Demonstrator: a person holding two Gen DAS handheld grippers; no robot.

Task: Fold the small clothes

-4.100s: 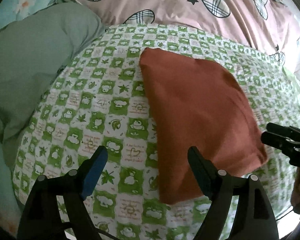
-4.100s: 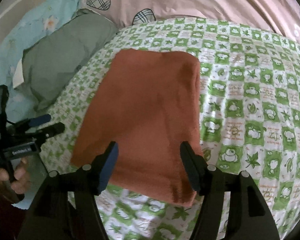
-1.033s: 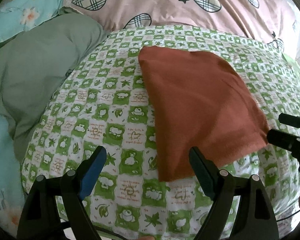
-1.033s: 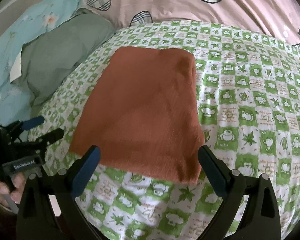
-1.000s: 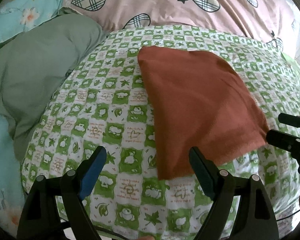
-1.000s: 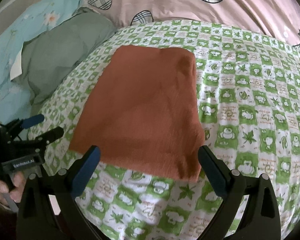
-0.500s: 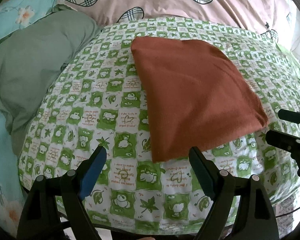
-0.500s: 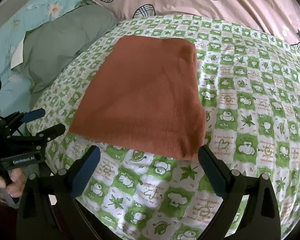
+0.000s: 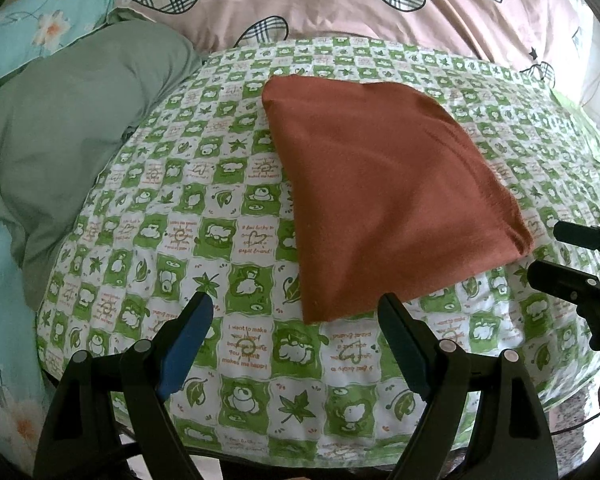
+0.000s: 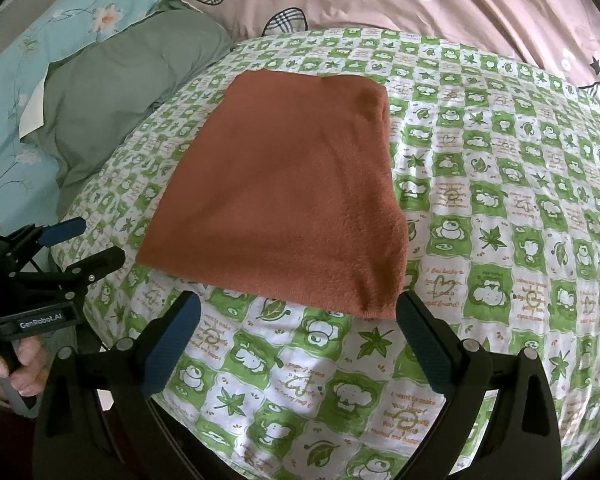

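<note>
Rust-red cloth (image 9: 384, 196), folded flat on the green-checked bedspread (image 9: 204, 240), near its front edge. Left gripper (image 9: 296, 328) spread wide and empty, just short of the cloth's near corner. Right gripper (image 10: 300, 332) likewise gaping, gripping nothing, before the near edge.

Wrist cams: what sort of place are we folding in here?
Most likely a bedroom, working on a bed. The folded rust-coloured cloth lies on a green-and-white checked sheet, with a grey-green pillow beside it and a pink quilt with plaid hearts behind.
</note>
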